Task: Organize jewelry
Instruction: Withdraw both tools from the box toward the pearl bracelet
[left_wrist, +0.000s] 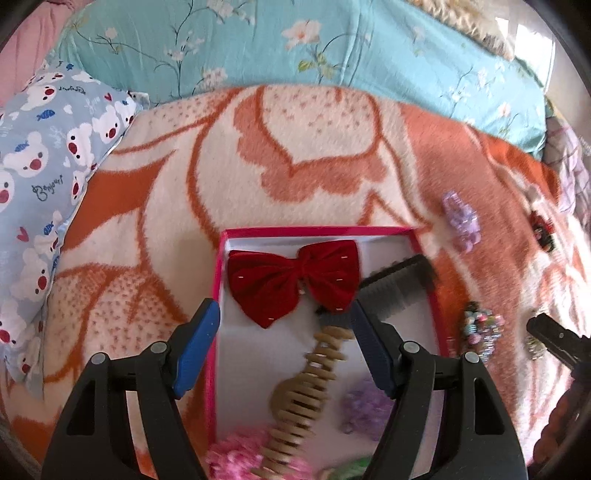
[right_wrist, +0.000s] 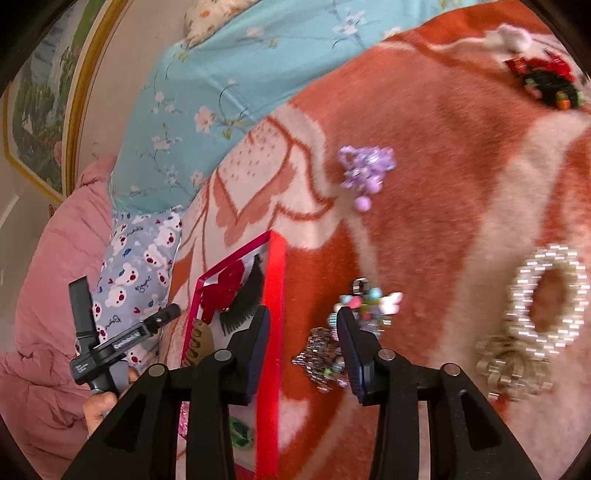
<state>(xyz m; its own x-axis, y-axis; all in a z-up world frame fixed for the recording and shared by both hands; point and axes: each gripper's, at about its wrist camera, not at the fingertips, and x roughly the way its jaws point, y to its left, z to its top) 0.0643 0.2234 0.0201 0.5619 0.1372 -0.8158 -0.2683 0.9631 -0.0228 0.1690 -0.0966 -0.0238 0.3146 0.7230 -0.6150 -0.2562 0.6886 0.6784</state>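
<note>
- Blue-padded left gripper (left_wrist: 282, 350) hangs over the pink-rimmed white cardboard box (left_wrist: 221, 266), jaws wide, nothing between them.
- Box contents: dark red velvet bow (left_wrist: 295, 278), black fine-toothed plastic comb (left_wrist: 399, 284) lying across the right wall, tan ribbed plastic hair claw (left_wrist: 306, 391), fuzzy pink scrunchie (left_wrist: 236, 458), fuzzy lilac scrunchie (left_wrist: 364, 406). Comb and claw are motion-blurred.
- Right gripper (right_wrist: 303, 339) hovers just outside the box, jaws wide and empty, straddling a dark metallic beaded clip (right_wrist: 319, 350); a pastel bead cluster clip (right_wrist: 364, 302) lies just beyond the tips.
- Loose on the orange-and-cream fleece blanket (right_wrist: 461, 155): lilac beaded piece (right_wrist: 365, 166), red-and-black beaded clip (right_wrist: 543, 81), silvery crystal ring scrunchie (right_wrist: 546, 299).
- Judgement: mid-task, several items boxed, five left out.
- Next move likely: lower the right gripper, close on the dark clip, carry it leftward over the rim. Beads are small, hard and slick on soft pile; grip may slip.
</note>
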